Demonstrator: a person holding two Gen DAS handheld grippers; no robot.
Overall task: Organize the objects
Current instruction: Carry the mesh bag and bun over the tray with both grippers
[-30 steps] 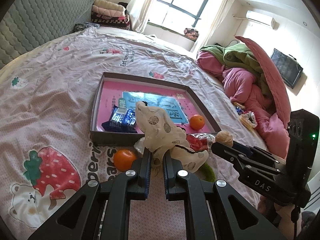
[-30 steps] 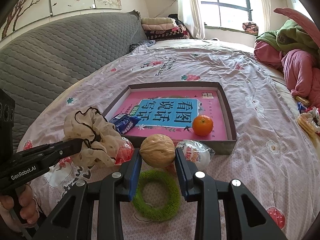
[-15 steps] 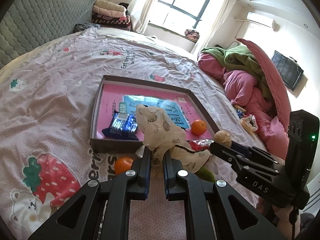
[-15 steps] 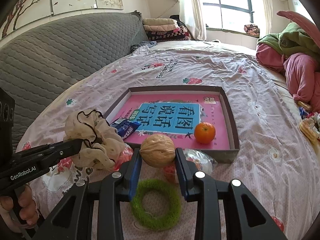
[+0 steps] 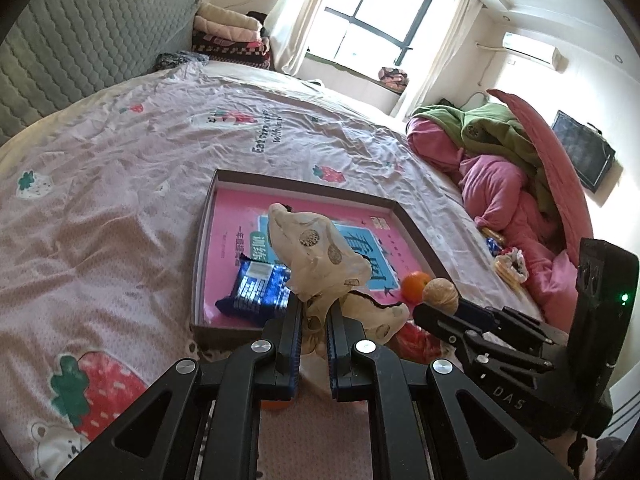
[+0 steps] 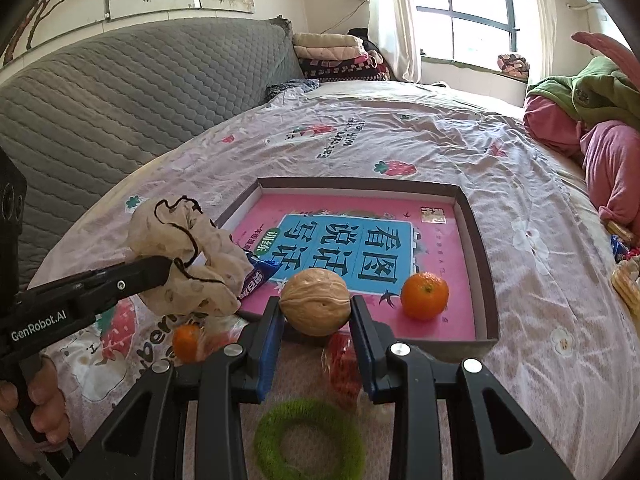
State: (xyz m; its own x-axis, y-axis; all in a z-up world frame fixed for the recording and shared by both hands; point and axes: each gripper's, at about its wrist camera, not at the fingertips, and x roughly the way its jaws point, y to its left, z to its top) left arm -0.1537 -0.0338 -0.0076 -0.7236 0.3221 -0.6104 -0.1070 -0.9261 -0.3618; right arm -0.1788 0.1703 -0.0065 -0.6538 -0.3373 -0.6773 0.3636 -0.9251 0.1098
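1. Both grippers have come fwd & up vs a sec ago: the walnut (image 6: 315, 301) and cloth pouch (image 5: 316, 256) now hang over the near edge of the box (image 6: 486, 264) instead of short of it; the green ring (image 6: 310, 438) and loose orange (image 6: 186, 340) are left behind on the sheet.
2. Right gripper (image 6: 316, 312): jaws partway closed, pinching the walnut at its sides, long axis running across btwn the pads.
3. Left gripper (image 5: 313, 316): nearly closed, clamped on the pouch's bunched lower end; the rest flops up & fwd.
4. Key relation: box floor lies straight ahead & below both loads. Right one looks nearer a bare spot, just left of the orange in the box (image 6: 424, 295); left one sits by the blue snack pack (image 5: 260, 286).
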